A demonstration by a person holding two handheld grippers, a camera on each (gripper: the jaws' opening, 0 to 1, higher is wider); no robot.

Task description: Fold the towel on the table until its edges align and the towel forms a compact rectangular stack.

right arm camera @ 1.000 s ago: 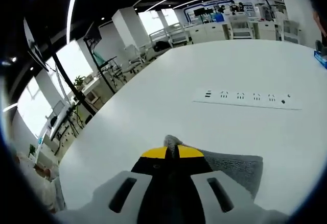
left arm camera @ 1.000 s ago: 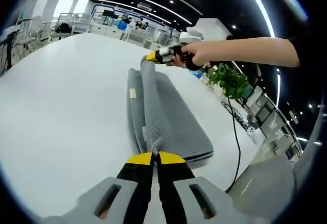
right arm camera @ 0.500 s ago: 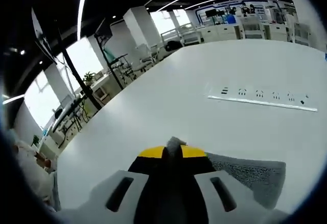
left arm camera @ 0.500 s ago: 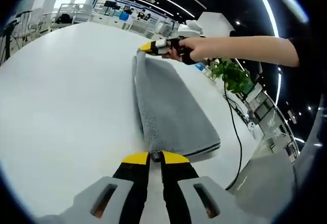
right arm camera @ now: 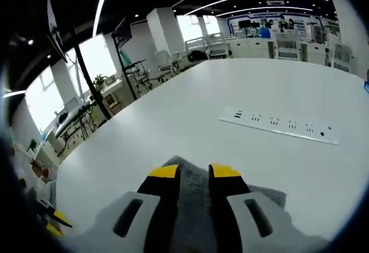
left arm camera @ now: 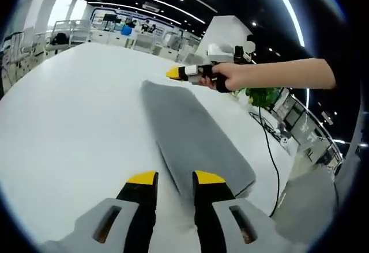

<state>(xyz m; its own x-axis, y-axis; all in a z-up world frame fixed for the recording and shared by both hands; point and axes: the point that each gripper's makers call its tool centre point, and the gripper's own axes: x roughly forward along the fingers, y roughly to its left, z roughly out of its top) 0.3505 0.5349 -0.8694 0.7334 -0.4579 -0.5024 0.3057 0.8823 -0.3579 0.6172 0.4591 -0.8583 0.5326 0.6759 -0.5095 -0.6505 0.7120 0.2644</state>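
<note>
A grey towel (left arm camera: 190,135) lies flat on the white table (left arm camera: 69,120), folded into a long narrow strip. My left gripper (left arm camera: 175,177) hangs open just above its near end, with nothing between the yellow-tipped fingers. At the towel's far end the right gripper (left arm camera: 174,73) hovers in a person's hand, a little above the cloth. In the right gripper view that gripper (right arm camera: 193,171) is open, and the towel (right arm camera: 195,195) shows through the gap below its jaws.
A white power strip (right arm camera: 278,124) lies on the table beyond the right gripper. A black cable (left arm camera: 266,143) and a green plant (left arm camera: 264,96) sit off the table's right edge. Desks and chairs stand far behind.
Both grippers have opened and let go of the towel's ends. The raised fold has dropped flat, leaving the towel as a narrower strip. Both grippers have lifted slightly off the cloth.
</note>
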